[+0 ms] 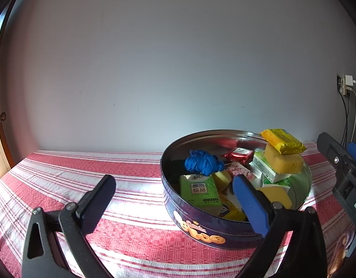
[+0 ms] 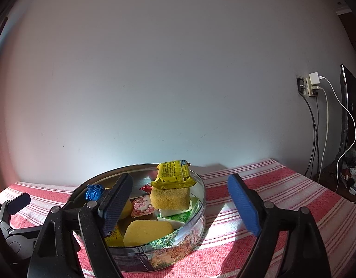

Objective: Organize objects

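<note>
A round blue biscuit tin [image 1: 201, 228] [image 2: 196, 210] stands on the striped cloth, filled with small things. Inside lie a blue yarn ball [image 1: 202, 162] [image 2: 93, 191], a green tissue pack [image 1: 198, 191], a red wrapper [image 1: 239, 155] and yellow sponges [image 2: 146, 231]. A yellow snack pack [image 1: 282, 140] [image 2: 174, 172] rests on a sponge [image 1: 283, 162] [image 2: 170, 198] at the top of the pile. My left gripper [image 1: 173, 186] is open, its right finger over the tin's near rim. My right gripper [image 2: 180, 193] is open, straddling the tin's right side, holding nothing.
A red and white striped tablecloth [image 1: 85, 169] [image 2: 282, 185] covers the table against a pale wall. A wall socket with chargers and cables [image 2: 311, 85] sits at the right, beside a dark screen [image 2: 347, 106] and clutter on a low shelf [image 2: 354, 176].
</note>
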`<state>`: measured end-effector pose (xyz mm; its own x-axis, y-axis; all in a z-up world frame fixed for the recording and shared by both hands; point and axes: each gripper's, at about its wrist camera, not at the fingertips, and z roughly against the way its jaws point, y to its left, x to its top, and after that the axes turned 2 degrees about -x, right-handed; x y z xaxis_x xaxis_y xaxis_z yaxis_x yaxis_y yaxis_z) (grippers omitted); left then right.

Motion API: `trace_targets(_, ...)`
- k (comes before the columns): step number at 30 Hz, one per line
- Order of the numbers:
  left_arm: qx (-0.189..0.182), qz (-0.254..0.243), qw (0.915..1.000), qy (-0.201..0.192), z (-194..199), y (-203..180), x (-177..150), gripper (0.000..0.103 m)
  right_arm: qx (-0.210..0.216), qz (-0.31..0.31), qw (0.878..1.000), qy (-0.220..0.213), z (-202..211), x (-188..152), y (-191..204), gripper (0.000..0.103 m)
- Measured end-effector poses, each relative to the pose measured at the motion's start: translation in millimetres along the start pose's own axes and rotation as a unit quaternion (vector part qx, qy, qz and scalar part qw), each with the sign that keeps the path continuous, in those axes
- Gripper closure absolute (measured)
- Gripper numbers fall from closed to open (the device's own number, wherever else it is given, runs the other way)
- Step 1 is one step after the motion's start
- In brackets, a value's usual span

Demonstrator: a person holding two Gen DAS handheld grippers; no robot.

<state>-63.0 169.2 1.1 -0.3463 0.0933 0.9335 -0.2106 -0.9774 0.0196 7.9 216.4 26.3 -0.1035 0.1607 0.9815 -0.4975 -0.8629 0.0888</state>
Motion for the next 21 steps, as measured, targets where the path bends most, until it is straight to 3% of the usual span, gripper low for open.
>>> trace_targets(16,-0.009,-0.021,0.9994,-0.026,22.6,-3.2,-3.3,0.0,-0.037,0.012,0.998,-0.051,37.5,-3.5,-1.2,0.014)
trace_targets(18,-0.011,-0.023,0.9993,-0.026,22.2,-4.5,-3.5,0.0,-0.041,0.012,0.997,-0.061,42.7,-3.8,-1.1,0.007)
trace_targets(21,-0.011,-0.026,0.9992,-0.028,25.1,-4.9,-3.9,0.0,-0.047,0.013,0.996,-0.078,48.9,-3.9,-1.5,0.006)
